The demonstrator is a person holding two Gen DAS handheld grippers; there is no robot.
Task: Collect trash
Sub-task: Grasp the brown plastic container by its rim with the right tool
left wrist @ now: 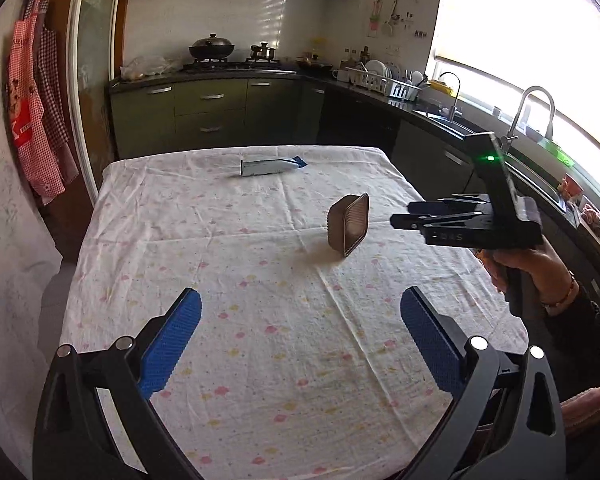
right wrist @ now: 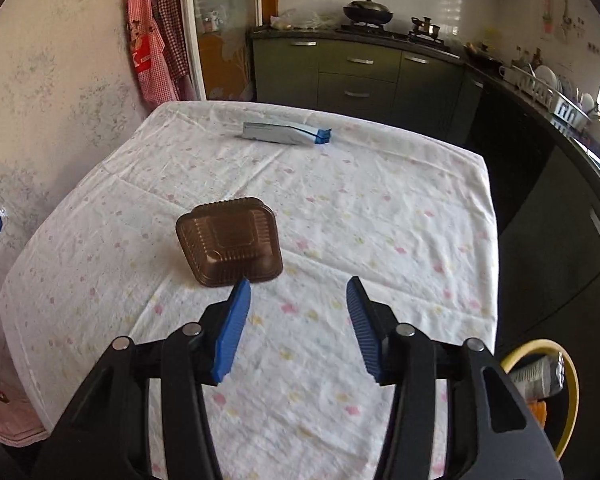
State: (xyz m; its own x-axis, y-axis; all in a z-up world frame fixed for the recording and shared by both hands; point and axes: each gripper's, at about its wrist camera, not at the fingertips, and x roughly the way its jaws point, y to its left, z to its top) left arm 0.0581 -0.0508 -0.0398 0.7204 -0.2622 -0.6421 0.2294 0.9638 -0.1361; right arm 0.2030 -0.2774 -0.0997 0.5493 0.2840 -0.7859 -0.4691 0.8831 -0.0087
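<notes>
A brown plastic tray (left wrist: 349, 225) stands tilted on its edge on the flowered tablecloth (left wrist: 260, 320); it also shows in the right wrist view (right wrist: 230, 242). A silver wrapper with a blue end (left wrist: 270, 167) lies at the far side of the table, seen too in the right wrist view (right wrist: 286, 134). My left gripper (left wrist: 300, 332) is open and empty over the near half of the table. My right gripper (right wrist: 298, 316) is open and empty, its left fingertip just short of the tray; in the left wrist view it (left wrist: 410, 214) is to the tray's right.
A yellow-rimmed bin (right wrist: 548, 392) holding trash sits on the floor right of the table. Green cabinets (left wrist: 208, 116) and a dark counter with a sink (left wrist: 452, 116) run behind and to the right. Red aprons (left wrist: 36, 120) hang on the left wall.
</notes>
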